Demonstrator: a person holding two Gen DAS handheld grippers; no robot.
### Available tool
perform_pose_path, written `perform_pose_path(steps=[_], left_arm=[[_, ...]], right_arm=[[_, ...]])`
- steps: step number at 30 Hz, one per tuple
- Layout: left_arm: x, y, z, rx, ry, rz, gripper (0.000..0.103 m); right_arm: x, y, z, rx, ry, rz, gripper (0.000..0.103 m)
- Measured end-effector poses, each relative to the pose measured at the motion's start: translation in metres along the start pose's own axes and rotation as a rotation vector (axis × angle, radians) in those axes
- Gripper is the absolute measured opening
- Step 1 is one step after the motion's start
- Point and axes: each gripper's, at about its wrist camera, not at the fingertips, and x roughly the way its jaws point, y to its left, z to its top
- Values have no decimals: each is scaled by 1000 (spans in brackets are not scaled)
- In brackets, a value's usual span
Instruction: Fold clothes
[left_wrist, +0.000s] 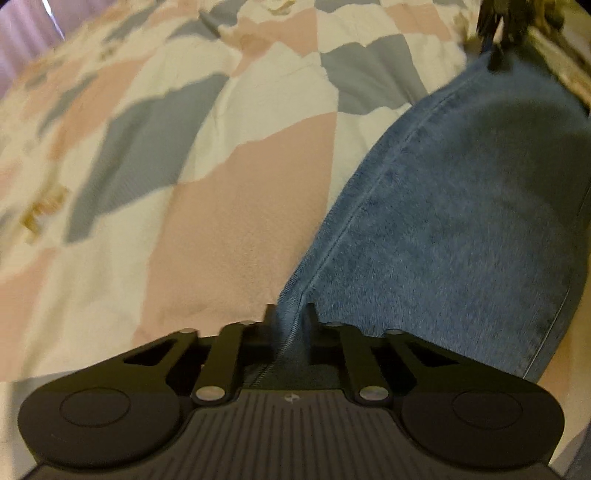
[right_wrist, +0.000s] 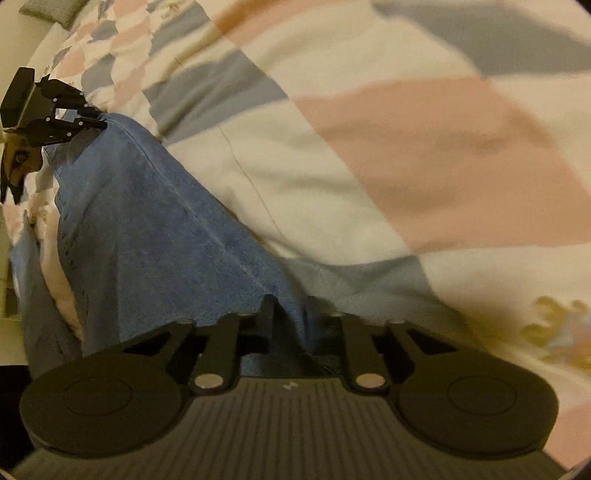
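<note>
A bed covered by a rumpled quilt (left_wrist: 207, 206) checked in cream, pink and grey-blue patches, with a pair of blue denim jeans (left_wrist: 454, 229) spread partly across it and a grey cushion (right_wrist: 51, 11) at its far corner.

No legible text, label, brand name or number appeared on anything in either wrist view at that moment.
</note>
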Motion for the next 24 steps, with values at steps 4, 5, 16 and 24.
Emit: perform_pose_path(steps=[4, 5, 16, 24], left_arm=[[-55, -42, -14, -23, -62, 158, 4], [-68, -52, -17, -28, -77, 197, 4], [-223, -245, -140, -300, -65, 449, 5], [-201, -338, -234, -606, 142, 406, 27]], right_arm=[[-49, 60, -33, -153, -146, -162, 4], [-63, 77, -46, -180, -191, -199, 4], [-116, 304, -294, -235, -357, -333, 4], [-58, 291, -389, 244, -242, -301, 48]])
